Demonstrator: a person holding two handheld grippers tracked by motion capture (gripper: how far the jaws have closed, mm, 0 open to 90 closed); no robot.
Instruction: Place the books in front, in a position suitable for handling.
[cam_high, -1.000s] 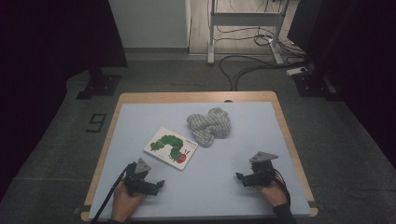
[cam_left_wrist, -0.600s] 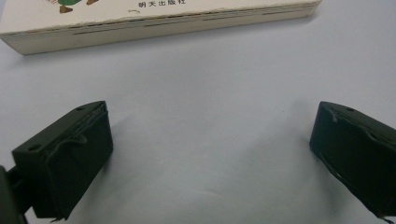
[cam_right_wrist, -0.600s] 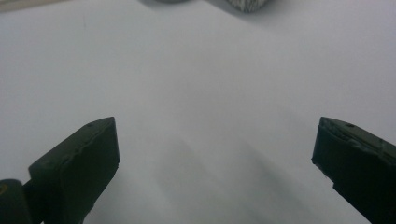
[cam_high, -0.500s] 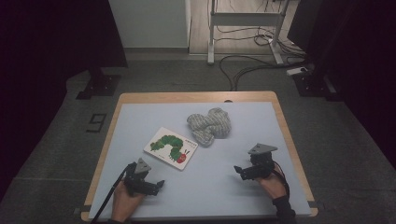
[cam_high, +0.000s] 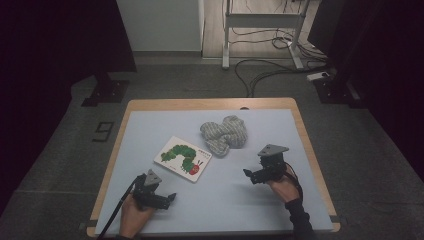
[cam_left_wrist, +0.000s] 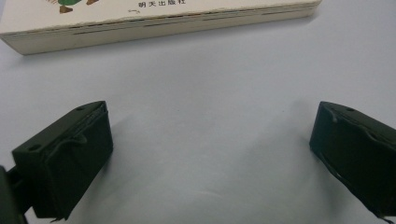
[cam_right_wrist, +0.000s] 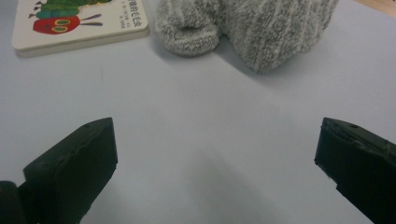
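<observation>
Both grippers' jaws stand apart, empty: right gripper (cam_high: 248, 174) faces the soft, light grey sock bundle (cam_right_wrist: 247, 28); pinch a fold. Left gripper (cam_high: 171, 197) sits near the stiff board book (cam_left_wrist: 154, 21).

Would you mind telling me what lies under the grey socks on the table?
The grey socks rest directly on the pale blue table top, beside the picture book. Whatever might lie beneath the bundle is hidden by it.

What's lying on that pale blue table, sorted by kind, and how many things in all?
White square board books with a green caterpillar on the cover: 1
Grey knitted woolly bundles, possibly socks: 1
Black hand-held grippers: 2, the left gripper and the right gripper, both with fingers spread and nothing between them
Total: 4
</observation>
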